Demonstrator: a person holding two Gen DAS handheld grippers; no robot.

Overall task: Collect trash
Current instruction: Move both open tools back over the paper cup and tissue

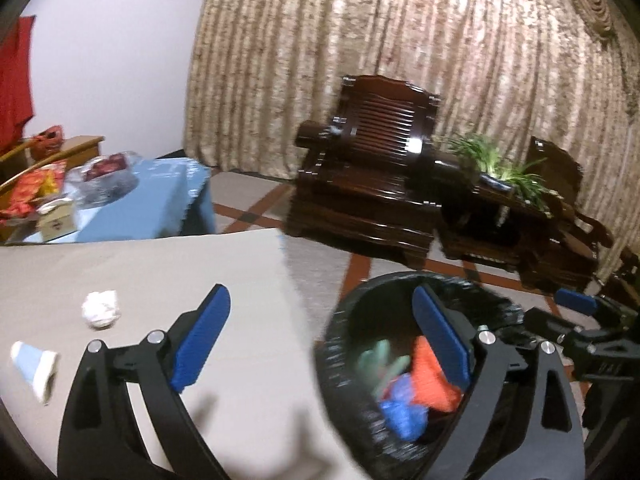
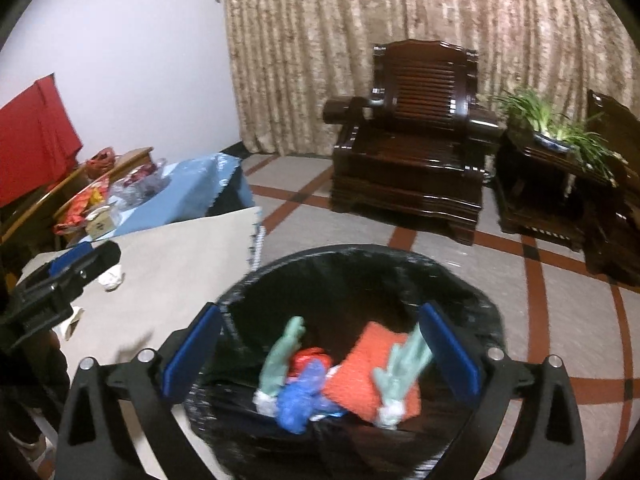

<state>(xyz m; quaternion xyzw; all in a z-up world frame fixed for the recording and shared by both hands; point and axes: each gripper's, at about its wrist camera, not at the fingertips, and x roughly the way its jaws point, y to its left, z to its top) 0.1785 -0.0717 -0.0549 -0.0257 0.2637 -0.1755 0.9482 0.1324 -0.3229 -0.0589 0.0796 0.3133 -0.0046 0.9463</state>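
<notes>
Both the left gripper (image 1: 322, 340) and right gripper (image 2: 320, 350) have fingers spread wide, empty, over the bin (image 2: 360, 256) beside the worktop's (image 1: 160, 264) edge. Go next for the paper ball (image 1: 101, 308), gently

A dark wooden armchair (image 2: 412, 148) stands before beige curtains (image 2: 360, 40)

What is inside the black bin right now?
In the bin: two pale green gloves, an orange cloth, a blue crumpled bag and something red. Whatever lies beneath them is covered.
</notes>
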